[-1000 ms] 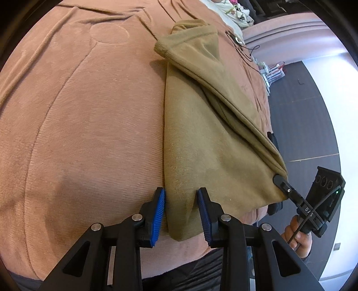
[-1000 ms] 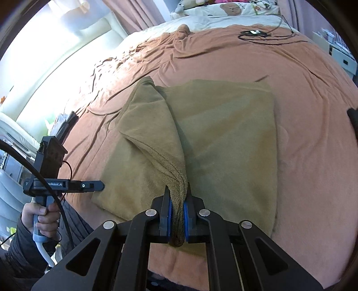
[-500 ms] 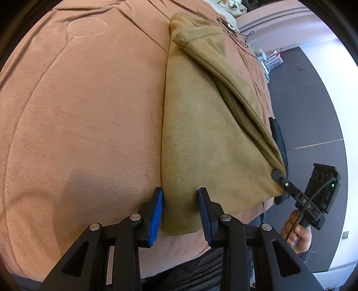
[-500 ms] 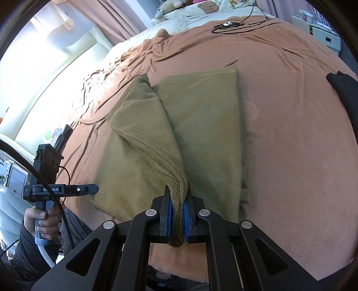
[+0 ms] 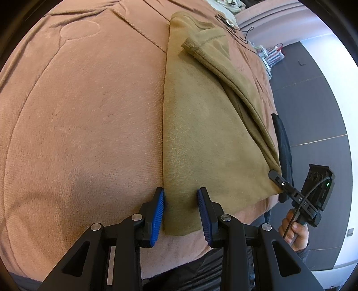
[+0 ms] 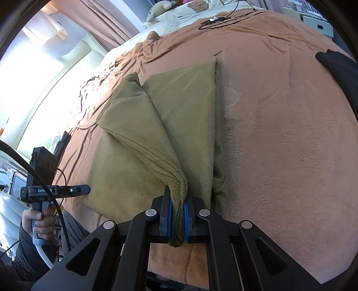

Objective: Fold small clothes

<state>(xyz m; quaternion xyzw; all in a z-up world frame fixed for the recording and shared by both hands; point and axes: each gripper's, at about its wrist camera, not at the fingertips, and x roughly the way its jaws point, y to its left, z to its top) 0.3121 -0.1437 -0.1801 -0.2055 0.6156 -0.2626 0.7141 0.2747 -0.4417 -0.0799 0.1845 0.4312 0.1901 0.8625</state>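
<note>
An olive fleece garment (image 5: 201, 134) lies on the brown bed cover (image 5: 89, 112). My left gripper (image 5: 180, 197) is open just above the garment's near left corner. That corner lies flat between the blue pads (image 5: 158, 210), unbunched. My right gripper (image 6: 178, 192) is shut on the garment's ribbed hem (image 6: 177, 179), near the front edge of the bed. A raised fold (image 6: 138, 134) runs from the hem back across the garment (image 6: 190, 100). In the left wrist view the right gripper (image 5: 274, 174) sits at the garment's near right corner. The left gripper (image 6: 86, 189) shows at the left of the right wrist view.
A black garment (image 6: 340, 67) lies at the bed's right edge. A black cable with a small device (image 6: 214, 20) lies far back, before printed pillows (image 6: 197, 5). Curtains and a bright window (image 6: 56, 56) stand to the left. The dark floor (image 5: 313, 100) drops off right of the bed.
My right gripper has carried the held hem lower and across the garment, so the raised fold lies flatter. The left gripper has slid a little, the corner still between its jaws.
</note>
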